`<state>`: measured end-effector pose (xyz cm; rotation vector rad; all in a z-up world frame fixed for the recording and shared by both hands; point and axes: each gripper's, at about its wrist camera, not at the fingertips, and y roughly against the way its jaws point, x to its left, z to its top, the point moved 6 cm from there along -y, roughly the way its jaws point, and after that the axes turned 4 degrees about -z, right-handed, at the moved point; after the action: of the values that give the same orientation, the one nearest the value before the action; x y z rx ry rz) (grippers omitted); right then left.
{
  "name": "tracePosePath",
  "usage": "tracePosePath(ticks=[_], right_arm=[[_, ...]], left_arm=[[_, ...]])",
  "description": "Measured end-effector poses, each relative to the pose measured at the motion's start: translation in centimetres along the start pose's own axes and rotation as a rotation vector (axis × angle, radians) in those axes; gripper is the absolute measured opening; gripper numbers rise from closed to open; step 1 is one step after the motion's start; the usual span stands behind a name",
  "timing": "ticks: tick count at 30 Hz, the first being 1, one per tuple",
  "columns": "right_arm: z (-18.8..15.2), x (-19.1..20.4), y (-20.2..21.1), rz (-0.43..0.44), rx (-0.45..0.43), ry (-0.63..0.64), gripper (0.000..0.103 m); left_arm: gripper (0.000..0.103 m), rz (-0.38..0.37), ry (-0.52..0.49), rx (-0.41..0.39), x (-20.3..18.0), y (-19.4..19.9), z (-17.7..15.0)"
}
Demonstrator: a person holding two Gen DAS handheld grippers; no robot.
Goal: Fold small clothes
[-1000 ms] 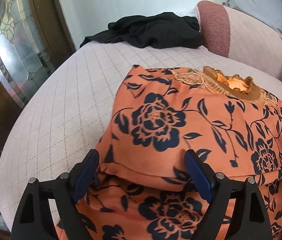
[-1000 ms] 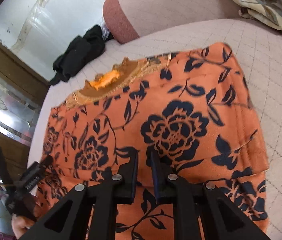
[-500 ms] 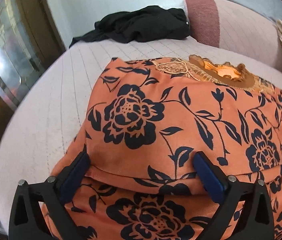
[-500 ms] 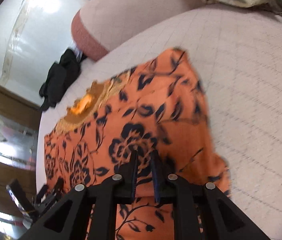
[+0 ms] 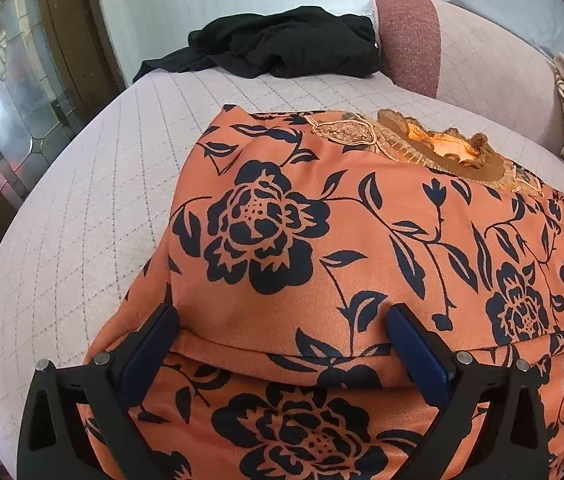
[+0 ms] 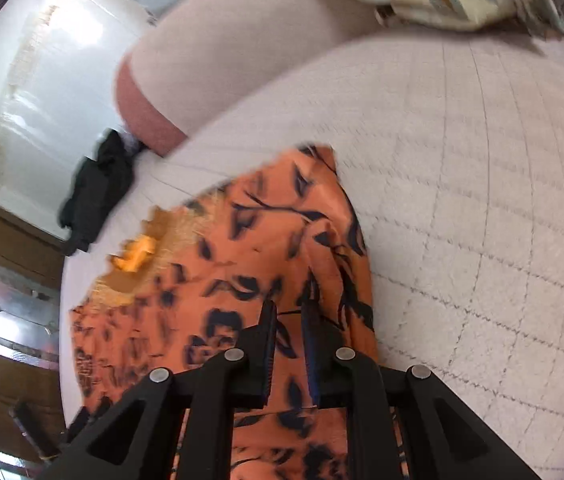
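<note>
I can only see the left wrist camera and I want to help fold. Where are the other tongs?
Observer: The right tongs are over the orange floral garment, close to its right-hand edge.
Operator: Are they holding it?
Observer: Their jaws are almost together, with only a thin gap. The picture is blurred, so I cannot tell if any cloth is pinched.
Operator: What's next to that edge?
Observer: The pale quilted cover shows right beside it.
</note>
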<state>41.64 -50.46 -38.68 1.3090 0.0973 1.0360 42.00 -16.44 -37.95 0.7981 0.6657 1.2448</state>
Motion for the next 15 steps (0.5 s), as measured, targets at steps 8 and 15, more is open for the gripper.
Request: tracePosePath(ticks=[8,15], right_arm=[[-1.7,3.8,1.4,0.091,0.018,0.078,0.017],[-7.3,8.9,-2.1,0.159,0.221,0.222,0.020]], left_arm=[[0.103,0.000,-0.005,-0.044,0.7,2.2,1.7],[0.103,-0.090,-0.092,0.066,-2.2,0.4,-0.1]])
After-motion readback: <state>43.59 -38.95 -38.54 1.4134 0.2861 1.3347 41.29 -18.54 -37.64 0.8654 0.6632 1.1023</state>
